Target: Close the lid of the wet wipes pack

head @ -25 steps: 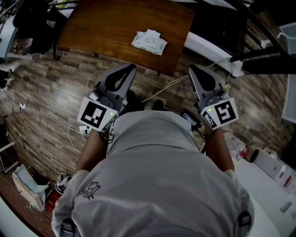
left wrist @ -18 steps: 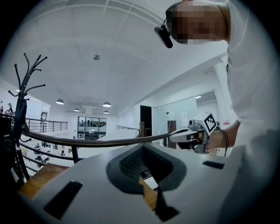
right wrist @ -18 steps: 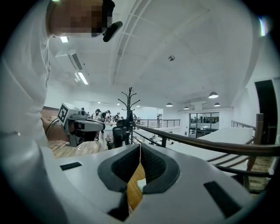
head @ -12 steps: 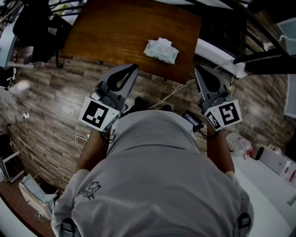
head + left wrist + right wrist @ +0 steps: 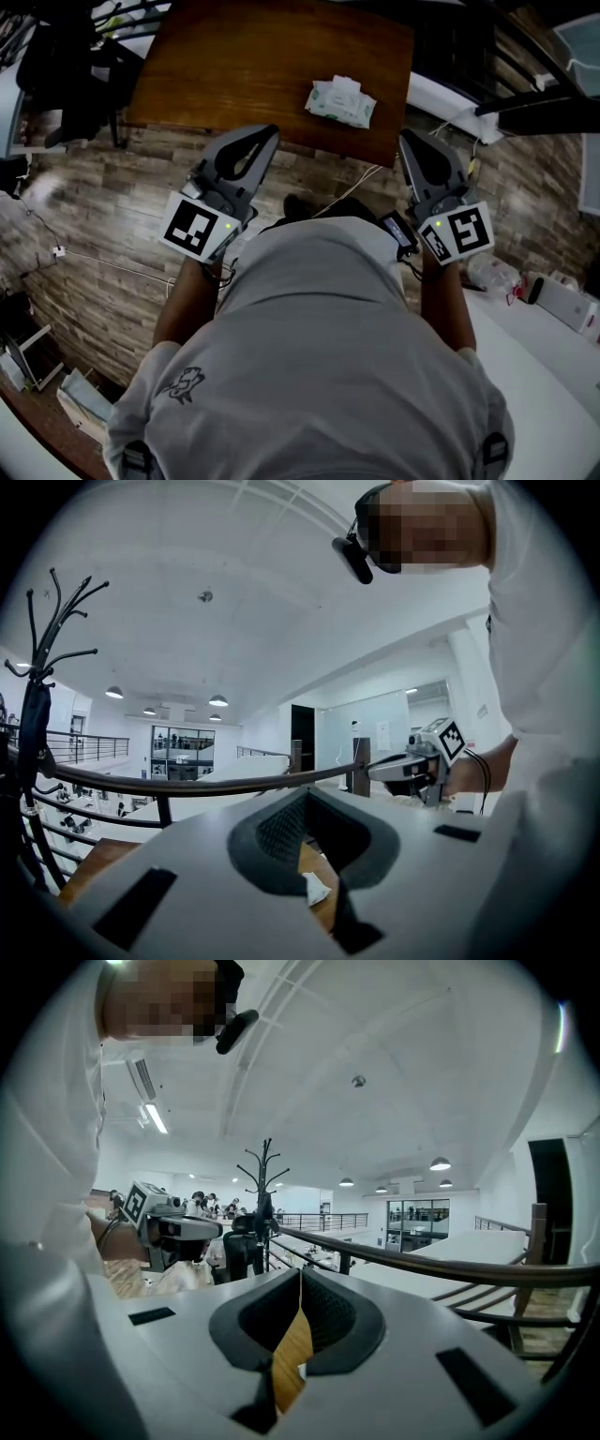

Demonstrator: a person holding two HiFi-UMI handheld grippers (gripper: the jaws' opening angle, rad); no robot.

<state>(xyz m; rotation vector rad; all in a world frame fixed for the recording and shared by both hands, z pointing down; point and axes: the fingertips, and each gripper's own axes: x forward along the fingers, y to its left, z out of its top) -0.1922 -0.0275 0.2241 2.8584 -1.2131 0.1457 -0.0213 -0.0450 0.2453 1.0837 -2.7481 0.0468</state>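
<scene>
wooden table (image 5: pixel 216 66) on a plank floor (image 5: pixel 112 206): the wet wipes pack (image 5: pixel 340 101) lies near its front right corner, long axis along the near edge. left gripper (image 5: pixel 265 133) and right gripper (image 5: pixel 409 141), raised side by side, are clamped together on nothing.

Table (image 5: pixel 234 66) is bare wood all round the wipes pack (image 5: pixel 340 101), which lies near the front right corner, with open room to its left. Left gripper (image 5: pixel 265 136) and right gripper (image 5: pixel 412 142) hang over the floor just short of the front edge, with an open path to the pack and a cable (image 5: pixel 352 183) low on the floor between them. Dark clutter (image 5: pixel 70 70), maybe a chair, crowds the table's left end, and a dark rail (image 5: pixel 534 101) passes its right end.
</scene>
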